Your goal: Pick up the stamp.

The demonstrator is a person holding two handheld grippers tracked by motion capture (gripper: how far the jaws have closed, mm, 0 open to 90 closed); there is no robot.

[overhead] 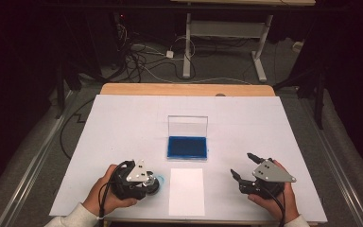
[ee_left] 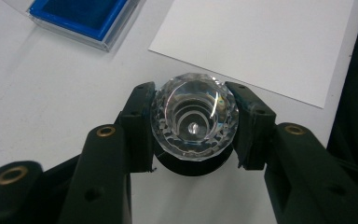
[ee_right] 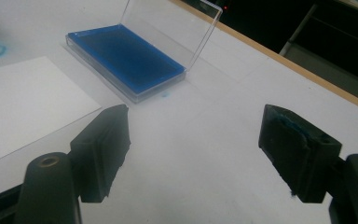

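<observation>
Though my left tongs (ee_left: 193, 123) clamp the faceted clear stamp (ee_left: 194, 116), its base stays hidden beneath. My right tongs (ee_right: 193, 149) gape empty, low over the worktop (ee_right: 205, 154).

No words, labels, brand marks or numbers can be read anywhere: the white sheet of paper (overhead: 186, 191) is blank, and the blue ink pad (overhead: 187, 146) (clear lid raised) bears no legible print.
</observation>
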